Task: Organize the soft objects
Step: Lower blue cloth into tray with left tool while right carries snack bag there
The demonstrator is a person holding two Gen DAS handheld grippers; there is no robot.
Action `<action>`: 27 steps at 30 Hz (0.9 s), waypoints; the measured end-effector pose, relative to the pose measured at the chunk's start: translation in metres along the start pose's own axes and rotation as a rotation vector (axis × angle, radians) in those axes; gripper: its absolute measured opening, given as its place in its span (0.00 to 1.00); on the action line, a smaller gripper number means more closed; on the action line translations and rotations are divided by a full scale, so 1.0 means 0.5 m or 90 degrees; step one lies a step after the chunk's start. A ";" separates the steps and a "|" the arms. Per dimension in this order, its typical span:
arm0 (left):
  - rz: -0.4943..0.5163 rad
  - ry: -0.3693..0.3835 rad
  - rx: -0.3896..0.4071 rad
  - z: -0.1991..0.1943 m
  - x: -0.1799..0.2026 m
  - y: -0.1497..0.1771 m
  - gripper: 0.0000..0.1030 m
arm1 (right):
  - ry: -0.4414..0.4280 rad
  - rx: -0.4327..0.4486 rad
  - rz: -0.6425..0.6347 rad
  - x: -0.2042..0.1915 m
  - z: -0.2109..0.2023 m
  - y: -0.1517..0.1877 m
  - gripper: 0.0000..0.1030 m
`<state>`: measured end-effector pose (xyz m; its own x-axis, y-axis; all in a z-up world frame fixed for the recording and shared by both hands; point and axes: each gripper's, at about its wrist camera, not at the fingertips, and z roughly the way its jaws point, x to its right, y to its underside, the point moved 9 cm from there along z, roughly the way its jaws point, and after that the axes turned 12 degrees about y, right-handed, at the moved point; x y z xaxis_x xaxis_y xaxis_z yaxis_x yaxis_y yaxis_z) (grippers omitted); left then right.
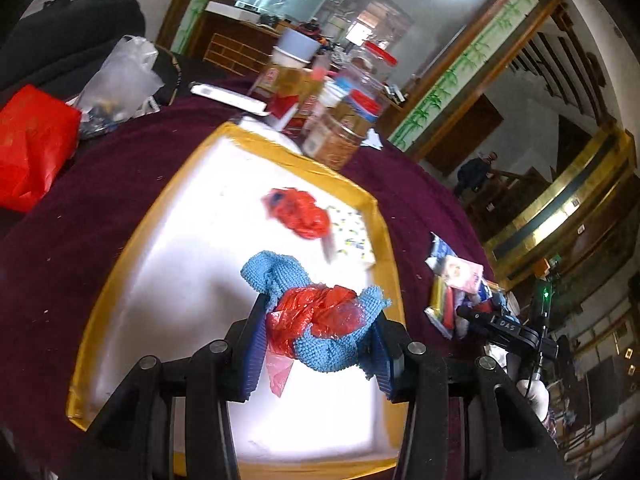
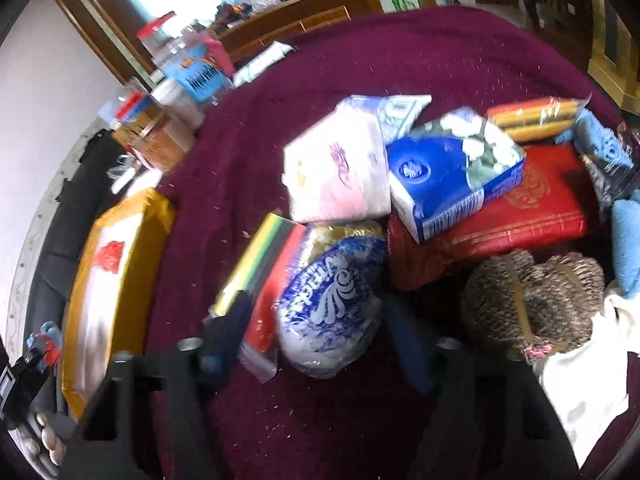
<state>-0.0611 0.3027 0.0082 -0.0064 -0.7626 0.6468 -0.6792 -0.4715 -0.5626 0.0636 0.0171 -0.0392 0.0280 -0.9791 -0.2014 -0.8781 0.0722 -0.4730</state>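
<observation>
My left gripper [image 1: 318, 324] is shut on a bundle of blue knitted cloth [image 1: 280, 272] wrapped around a crumpled red plastic bag [image 1: 320, 312], held above a white tray with a gold rim [image 1: 132, 236]. Another red plastic bag [image 1: 298, 212] and a patterned cloth [image 1: 352, 240] lie on the tray's far side. My right gripper [image 2: 320, 320] is open over a pile of soft packs; a blue and white pack [image 2: 328, 300] sits between its fingers. A pink tissue pack [image 2: 340, 168], a blue tissue pack [image 2: 452, 172] and a speckled knitted item [image 2: 532, 300] lie around it.
A maroon cloth [image 2: 400, 60] covers the table. Jars and bottles [image 1: 336, 120] stand behind the tray. A big red bag [image 1: 32, 148] and a clear bag [image 1: 120, 76] lie at far left. A red box [image 2: 532, 204], striped packs [image 2: 536, 116] and white cloth [image 2: 592, 364] flank the pile.
</observation>
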 end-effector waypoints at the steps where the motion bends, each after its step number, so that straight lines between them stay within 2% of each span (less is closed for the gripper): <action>1: -0.003 0.000 0.001 -0.003 -0.006 0.000 0.47 | 0.011 -0.006 -0.001 0.004 0.011 0.004 0.47; 3: -0.006 0.000 0.004 -0.008 -0.014 -0.004 0.47 | 0.015 -0.003 -0.004 0.006 0.011 0.005 0.40; 4: -0.006 -0.001 0.007 -0.010 -0.017 -0.007 0.47 | 0.017 0.000 -0.007 0.007 0.006 0.007 0.33; 10: -0.009 -0.001 0.007 -0.009 -0.031 -0.020 0.47 | 0.022 0.045 -0.035 0.004 -0.067 0.010 0.33; 15: -0.017 -0.002 -0.004 0.006 -0.046 -0.027 0.47 | 0.002 0.083 -0.064 -0.040 -0.133 0.004 0.33; 20: -0.004 -0.024 -0.021 0.030 -0.055 -0.054 0.47 | -0.068 0.085 -0.111 -0.150 -0.173 0.001 0.33; 27: 0.008 -0.061 -0.052 0.090 -0.077 -0.126 0.47 | -0.156 0.014 -0.223 -0.383 -0.128 0.044 0.33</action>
<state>0.0150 0.3418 -0.0047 0.0524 -0.8091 0.5853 -0.7366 -0.4271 -0.5244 0.0081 0.1937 0.0439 0.4380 -0.8711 -0.2219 -0.7852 -0.2506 -0.5663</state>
